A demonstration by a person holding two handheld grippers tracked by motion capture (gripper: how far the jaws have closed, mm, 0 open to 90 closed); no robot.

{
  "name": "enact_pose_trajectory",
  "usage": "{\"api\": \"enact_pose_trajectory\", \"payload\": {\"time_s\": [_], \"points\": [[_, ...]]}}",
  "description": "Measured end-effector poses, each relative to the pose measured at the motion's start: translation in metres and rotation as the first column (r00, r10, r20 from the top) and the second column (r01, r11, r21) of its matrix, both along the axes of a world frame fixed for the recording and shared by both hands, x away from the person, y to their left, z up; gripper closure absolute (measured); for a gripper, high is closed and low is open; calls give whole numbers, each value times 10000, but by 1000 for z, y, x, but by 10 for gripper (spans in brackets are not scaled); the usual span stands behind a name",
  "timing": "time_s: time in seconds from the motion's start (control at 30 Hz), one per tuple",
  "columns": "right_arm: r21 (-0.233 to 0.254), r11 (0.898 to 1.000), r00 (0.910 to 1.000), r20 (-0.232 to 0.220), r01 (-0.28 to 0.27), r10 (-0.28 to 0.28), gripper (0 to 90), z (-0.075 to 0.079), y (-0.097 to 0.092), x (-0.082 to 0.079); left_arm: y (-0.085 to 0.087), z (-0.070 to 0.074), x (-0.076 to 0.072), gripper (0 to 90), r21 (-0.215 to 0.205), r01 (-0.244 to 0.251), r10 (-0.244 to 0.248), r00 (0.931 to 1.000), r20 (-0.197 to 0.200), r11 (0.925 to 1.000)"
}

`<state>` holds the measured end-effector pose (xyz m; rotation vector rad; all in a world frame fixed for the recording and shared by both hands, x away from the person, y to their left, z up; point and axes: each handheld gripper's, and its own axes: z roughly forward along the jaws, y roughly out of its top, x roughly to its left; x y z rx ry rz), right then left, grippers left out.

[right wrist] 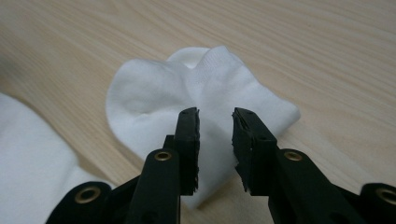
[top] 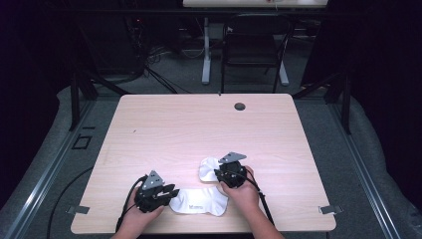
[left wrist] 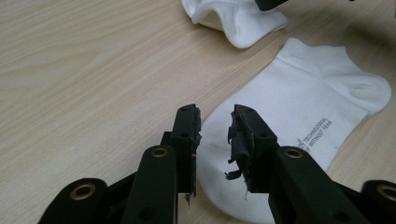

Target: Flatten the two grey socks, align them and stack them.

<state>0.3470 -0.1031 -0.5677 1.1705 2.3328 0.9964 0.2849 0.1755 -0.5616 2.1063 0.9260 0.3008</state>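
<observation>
- left gripper (left wrist: pixel 215 122) is hovering with jaws parted over the toe end of the flat sock (left wrist: pixel 299 130), gripping nothing; that sock is lying near the table's (top: pixel 199 124) front edge
- right gripper (right wrist: pixel 215 122) is sitting open over the crumpled sock (right wrist: pixel 187 93), just beyond the flat one
- I'd be pinching the cuff edge, not the bunched middle; lifting slowly so it's unfolding cleanly

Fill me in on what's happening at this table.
A person works two white socks on a wooden table with a gripper in each hand. The left gripper hangs open over the flat sock. The right gripper hangs open over the crumpled sock. Neither sock is held.
</observation>
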Motion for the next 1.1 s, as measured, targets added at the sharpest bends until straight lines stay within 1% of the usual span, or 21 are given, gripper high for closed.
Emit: {"api": "enact_pose_trajectory", "payload": {"time_s": [0.1,0.17,0.2,0.27,0.3,0.33,0.43,0.5,0.57,0.63,0.7,0.73,0.8,0.83,0.87,0.9,0.93,0.97,1.0,1.03,1.1], "points": [[-240,9996,9998,-172,-137,133,722,-5,4,5,2,0,2,702,-37,-60,60,10000,12,10000],[-181,9997,9997,-172,-177,174,728,-6,6,5,3,1,3,702,-20,-47,47,10000,51,10000],[-241,9993,9995,-152,-285,282,734,-8,7,5,4,1,4,702,-78,-106,106,9999,40,9999],[-72,9989,9988,-145,-468,467,746,-9,12,5,6,2,6,698,-111,-159,159,9999,47,9998],[-72,9989,9988,-145,-468,467,746,-9,12,5,6,2,6,696,-111,-159,159,9999,47,9998],[7,9978,9978,-110,-658,658,752,-10,17,5,7,2,8,694,-167,-223,224,9997,31,9996],[120,9943,9943,-24,-1062,1062,759,-11,25,6,10,1,10,690,-198,-353,352,9994,-31,9992],[55,9906,9905,-129,-1367,1368,762,-11,32,6,12,1,11,690,-202,-402,401,9992,-30,9990],[44,9856,9855,-139,-1692,1692,764,-11,39,6,12,1,11,690,-228,-422,422,9991,-46,9988],[-8,9795,9793,-202,-2016,2015,764,-10,45,5,15,2,11,688,-354,-549,548,9985,-31,9979],[-105,9773,9773,-179,-2114,2112,763,-10,48,4,17,4,12,685,-347,-556,556,9985,-11,9978],[-338,9766,9770,-235,-2126,2119,750,-7,51,4,21,6,12,684,-465,-717,720,9974,51,9963],[-238,9800,9801,-271,-1974,1967,723,-4,51,4,23,6,13,683,-487,-766,768,9970,20,9959],[-238,9800,9801,-271,-1974,1967,723,-4,51,4,25,7,13,683,-535,-844,846,9964,26,9950],[162,9839,9839,-122,-1782,1784,710,2,51,3,29,7,14,682,-692,-1033,1030,9946,-88,9922],[324,9848,9853,-73,-1705,1708,700,5,52,2,30,7,15,682,-710,-1050,1045,9945,-108,9919],[588,9845,9861,-73,-1654,1661,686,8,53,2,31,7,15,682,-735,-1070,1065,9943,-95,9915],[588,9845,9861,-73,-1654,1661,686,8,53,2,31,7,15,682,-735,-1070,1065,9943,-95,9915],[848,9814,9848,-101,-1721,1736,648,12,58,1,31,7,15,681,-768,-1128,1123,9936,-109,9906],[994,9802,9849,-68,-1714,1729,625,13,62,0,31,7,15,681,-768,-1128,1123,9936,-109,9906],[999,9792,9839,-86,-1766,1784,590,14,69,-1,32,7,15,680,-672,-1117,1115,9937,-67,9915]]}}
